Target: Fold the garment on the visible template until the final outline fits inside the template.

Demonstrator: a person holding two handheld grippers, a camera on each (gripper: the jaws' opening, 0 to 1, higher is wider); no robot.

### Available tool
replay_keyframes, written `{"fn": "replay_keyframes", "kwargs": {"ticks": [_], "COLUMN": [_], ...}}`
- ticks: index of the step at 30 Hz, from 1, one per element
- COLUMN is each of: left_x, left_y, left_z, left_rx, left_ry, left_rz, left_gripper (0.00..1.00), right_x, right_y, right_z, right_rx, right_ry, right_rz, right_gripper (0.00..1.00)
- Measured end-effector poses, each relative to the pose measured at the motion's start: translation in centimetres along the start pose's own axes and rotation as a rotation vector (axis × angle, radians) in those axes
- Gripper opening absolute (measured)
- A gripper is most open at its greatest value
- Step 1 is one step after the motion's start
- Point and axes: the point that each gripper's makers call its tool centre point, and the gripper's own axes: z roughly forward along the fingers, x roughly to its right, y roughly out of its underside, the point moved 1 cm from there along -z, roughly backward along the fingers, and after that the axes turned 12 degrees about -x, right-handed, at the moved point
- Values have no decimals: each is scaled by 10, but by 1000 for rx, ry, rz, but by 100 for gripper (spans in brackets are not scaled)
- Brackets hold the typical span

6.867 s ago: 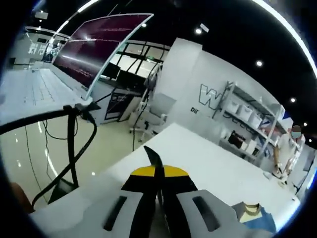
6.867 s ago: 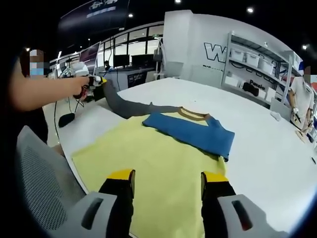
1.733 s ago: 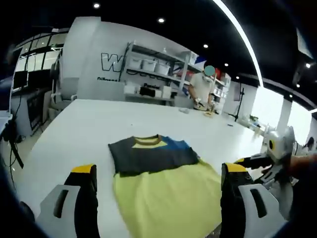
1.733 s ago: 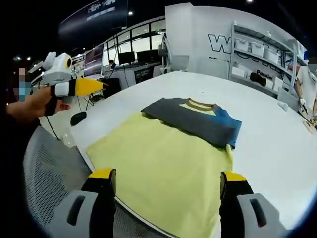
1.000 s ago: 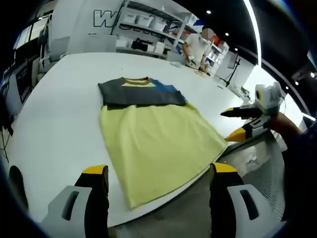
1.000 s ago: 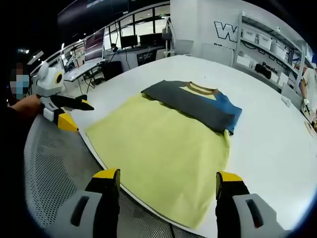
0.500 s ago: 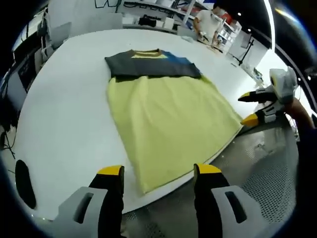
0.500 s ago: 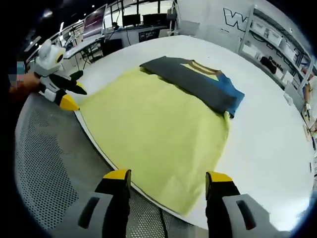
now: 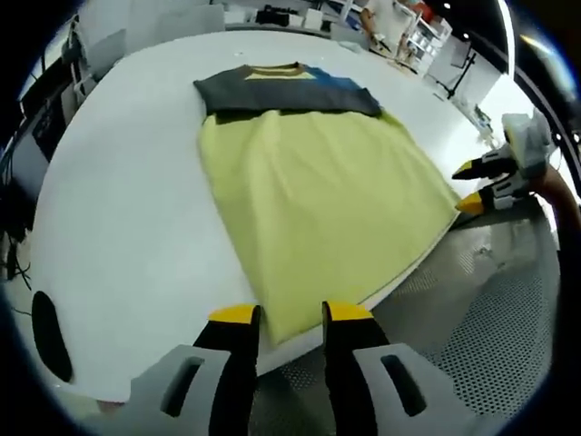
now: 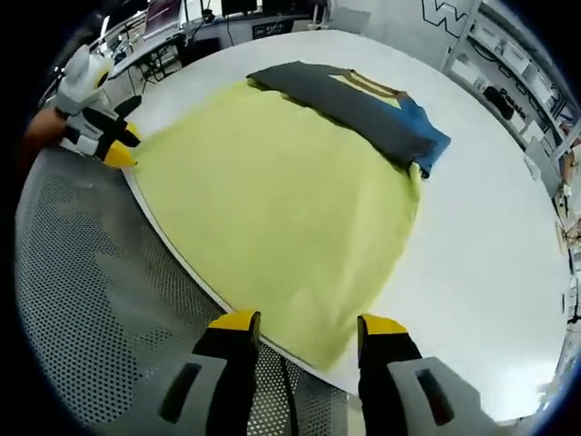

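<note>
garment (image 9: 309, 173): 1, hem at worktop (image 9: 118, 227) edge | left tool (image 9: 281, 316) narrow, straddling hem corner | right tool (image 10: 306, 323) parted, astride other corner

I see a big white round-edged table (image 9: 118, 209), grey perforated metal floor (image 10: 82, 300), white shelving (image 10: 508, 77) beyond.

The folded grey and blue sleeves (image 9: 286, 91) cover the shirt's (image 9: 318, 195) chest, so only a sliver of collar shows, and any template under the shirt cannot be made out. The shirt's near hem corner hangs off the table (image 9: 118, 227) edge, where whether either tool (image 9: 283, 320) touches it is unclear.
</note>
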Motion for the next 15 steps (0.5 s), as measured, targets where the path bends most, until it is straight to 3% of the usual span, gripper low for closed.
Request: {"fn": "replay_keyframes", "kwargs": {"ticks": [4,9,12,15], "left_x": [-2,-7,-6,-6], "left_y": [7,6,6,7], "left_z": [5,6,6,5], "left_rx": [-46,-52,-56,-54], "left_ry": [-17,-39,-34,-34], "left_rz": [29,59,76,80], "left_gripper": [14,0,0,0], "right_x": [1,8,11,20], "right_y": [1,4,2,6], "right_z": [-1,-3,-7,-7], "right_rx": [-6,-2,30,16], "right_ry": [-7,-4,-45,-45], "right_rz": [8,27,95,115], "right_gripper": [33,30,27,24]}}
